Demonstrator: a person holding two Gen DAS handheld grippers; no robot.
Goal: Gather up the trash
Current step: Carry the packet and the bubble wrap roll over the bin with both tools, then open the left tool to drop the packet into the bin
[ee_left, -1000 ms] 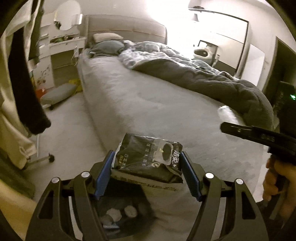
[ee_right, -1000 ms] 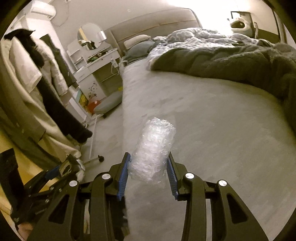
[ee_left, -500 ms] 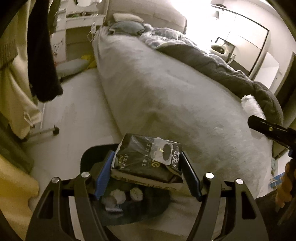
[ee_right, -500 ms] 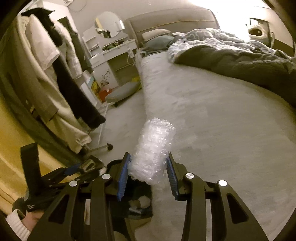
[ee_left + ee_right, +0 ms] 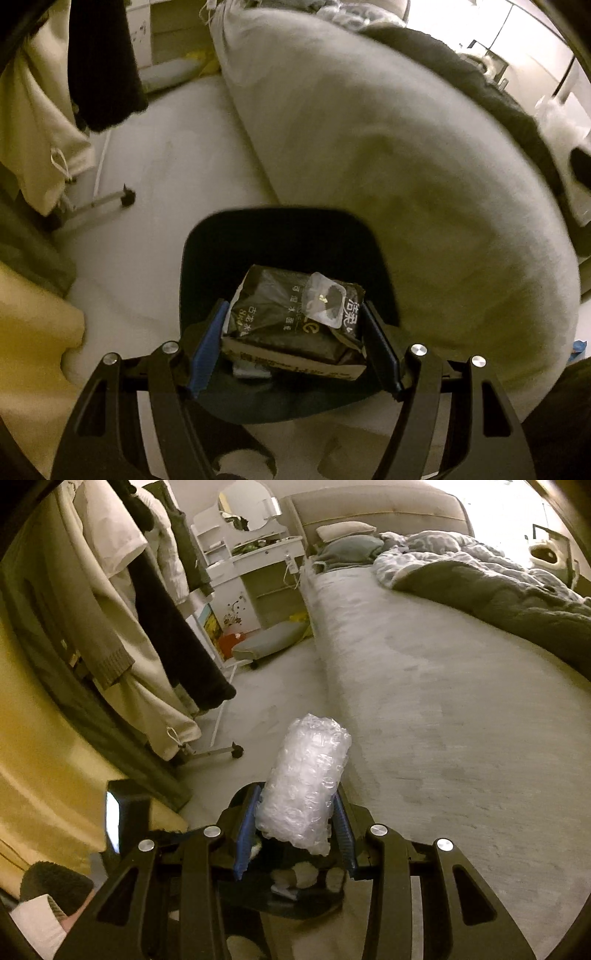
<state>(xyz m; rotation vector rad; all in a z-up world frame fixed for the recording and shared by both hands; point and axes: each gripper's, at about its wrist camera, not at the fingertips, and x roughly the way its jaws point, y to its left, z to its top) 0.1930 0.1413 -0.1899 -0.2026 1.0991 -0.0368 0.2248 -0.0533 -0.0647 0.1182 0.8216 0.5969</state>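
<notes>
Both jaws pinch: left a glossy black packet (image 5: 295, 314) (crinkled), right a bubble-wrap roll (image 5: 303, 782).

Black linkage frames with silver screws and blue pads are seen on both grippers (image 5: 295, 347) (image 5: 293, 840); a white-cuffed sleeve (image 5: 38, 921) at eight o'clock.

The black tissue pack (image 5: 295, 317) carries white Chinese print including "洁柔" and "可湿水面巾"
</notes>
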